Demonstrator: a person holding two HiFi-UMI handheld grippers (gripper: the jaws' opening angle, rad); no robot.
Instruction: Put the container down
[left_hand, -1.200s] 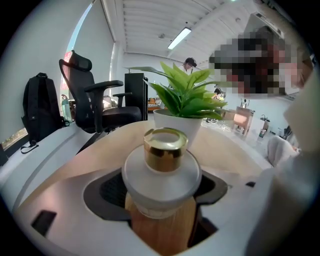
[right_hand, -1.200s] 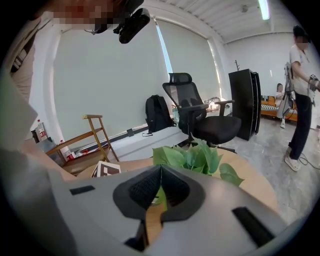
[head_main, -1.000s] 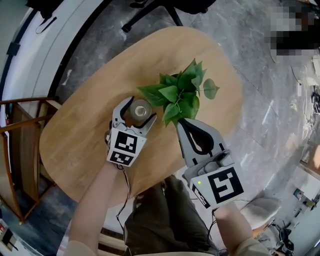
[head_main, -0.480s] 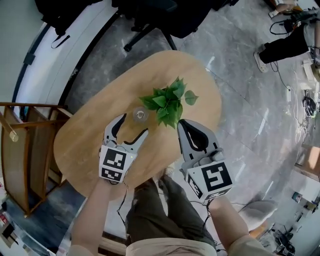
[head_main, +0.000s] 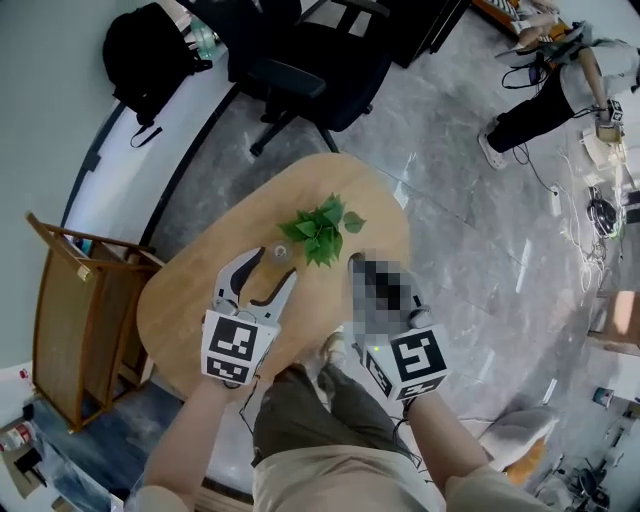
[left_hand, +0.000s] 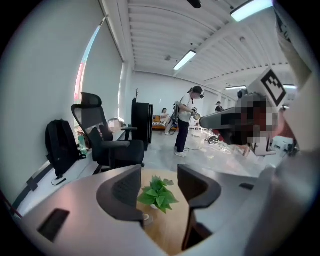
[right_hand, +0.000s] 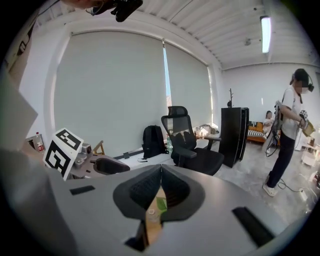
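The container (head_main: 279, 254), a small round metal-topped jar, stands on the oval wooden table (head_main: 190, 300) just left of a leafy green plant (head_main: 322, 228). My left gripper (head_main: 266, 272) hovers short of the jar and well above it. Its jaws are closing with nothing between them. In the left gripper view the jar (left_hand: 145, 217) shows low by the left jaw, with the plant (left_hand: 157, 194) beyond the left gripper (left_hand: 160, 172). My right gripper (right_hand: 161, 169) is shut and empty, held right of the plant. A slit under its jaws shows the jar (right_hand: 151, 211).
A wooden chair (head_main: 85, 320) stands left of the table. A black office chair (head_main: 300, 75) and a backpack (head_main: 145, 45) are behind it. A person (head_main: 560, 80) stands on the grey floor at the far right.
The left jaws, which stood round the jar a second ago, have drawn back and left it on the table. Both grippers and the head have risen, so the table looks smaller.
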